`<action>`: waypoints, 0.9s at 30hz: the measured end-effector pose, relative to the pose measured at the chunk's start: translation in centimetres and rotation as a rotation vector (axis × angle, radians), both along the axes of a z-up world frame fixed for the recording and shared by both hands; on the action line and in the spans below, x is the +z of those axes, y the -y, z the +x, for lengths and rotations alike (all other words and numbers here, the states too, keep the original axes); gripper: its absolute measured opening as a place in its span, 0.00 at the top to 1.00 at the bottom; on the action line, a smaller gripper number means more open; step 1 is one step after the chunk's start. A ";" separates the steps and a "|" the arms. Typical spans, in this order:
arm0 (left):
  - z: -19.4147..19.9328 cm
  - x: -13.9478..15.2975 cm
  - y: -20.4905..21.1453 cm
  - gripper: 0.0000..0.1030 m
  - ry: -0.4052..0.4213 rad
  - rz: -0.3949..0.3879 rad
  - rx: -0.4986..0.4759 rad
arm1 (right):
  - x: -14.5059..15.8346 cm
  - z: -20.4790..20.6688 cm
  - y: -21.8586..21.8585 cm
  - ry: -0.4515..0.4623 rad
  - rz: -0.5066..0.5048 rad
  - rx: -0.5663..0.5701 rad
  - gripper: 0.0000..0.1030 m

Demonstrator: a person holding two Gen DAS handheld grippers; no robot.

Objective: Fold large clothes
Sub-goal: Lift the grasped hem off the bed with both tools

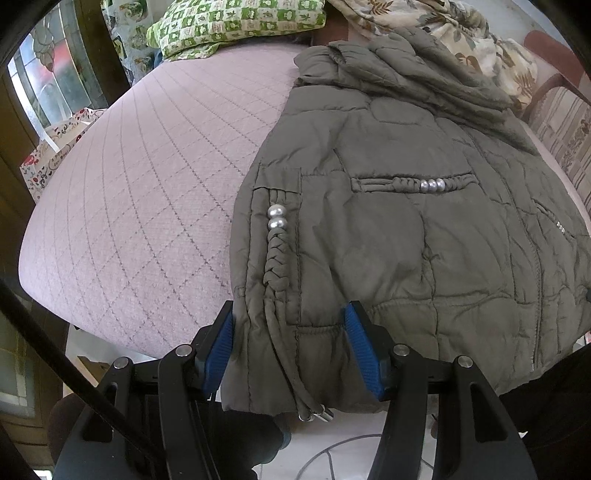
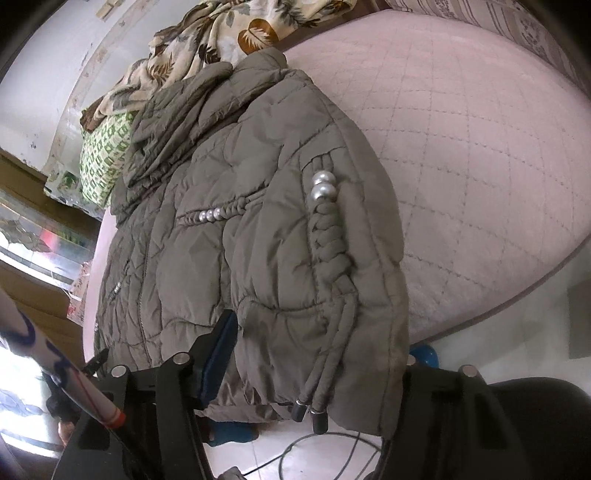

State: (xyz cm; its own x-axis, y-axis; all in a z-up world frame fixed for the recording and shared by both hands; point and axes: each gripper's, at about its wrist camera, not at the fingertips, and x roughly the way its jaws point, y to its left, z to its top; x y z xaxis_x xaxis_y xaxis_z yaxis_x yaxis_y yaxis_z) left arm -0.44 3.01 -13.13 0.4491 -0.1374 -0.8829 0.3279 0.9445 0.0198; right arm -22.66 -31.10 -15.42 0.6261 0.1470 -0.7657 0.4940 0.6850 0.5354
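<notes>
An olive-grey quilted jacket (image 1: 388,229) with braided cords and silver beads lies on a pink quilted mattress (image 1: 147,184), its hem hanging over the near edge. My left gripper (image 1: 291,317) has its blue-padded jaws wide apart, one on each side of the hem corner, which lies between them. In the right wrist view the same jacket (image 2: 258,240) fills the middle. My right gripper (image 2: 317,339) straddles the other hem corner. Its left pad (image 2: 221,350) touches the fabric, and the jacket drapes over and hides its right finger.
A green checked pillow (image 1: 236,26) and a leaf-print cloth (image 1: 480,44) lie at the head of the bed. A patterned bag (image 1: 55,147) stands left of the mattress. Cables lie on the tiled floor (image 2: 314,458) below the hem.
</notes>
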 end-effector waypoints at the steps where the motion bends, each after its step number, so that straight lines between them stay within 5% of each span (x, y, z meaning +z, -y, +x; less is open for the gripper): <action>1: 0.0 0.0 0.2 0.44 0.000 0.002 0.001 | 0.0 0.0 0.0 -0.002 0.002 0.002 0.35; 16: -0.3 0.2 0.7 0.50 0.012 0.001 -0.008 | 0.1 1.1 -1.3 -0.050 -0.091 0.047 0.39; 19: 0.1 0.7 -0.3 0.51 -0.015 -0.101 -0.009 | 0.2 1.2 -1.5 -0.049 -0.100 0.054 0.47; 27: 2.5 0.4 -3.5 0.48 -0.174 -0.429 0.005 | -0.1 1.0 -1.0 -0.040 -0.065 0.047 0.49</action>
State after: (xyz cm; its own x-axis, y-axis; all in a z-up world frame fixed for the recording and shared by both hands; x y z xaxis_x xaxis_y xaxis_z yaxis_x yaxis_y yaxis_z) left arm 2.05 6.54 -12.74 0.3005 -0.5051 -0.8091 0.2873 0.8568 -0.4282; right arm -21.68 -30.12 -15.47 0.5880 0.1251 -0.7991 0.4806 0.7407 0.4696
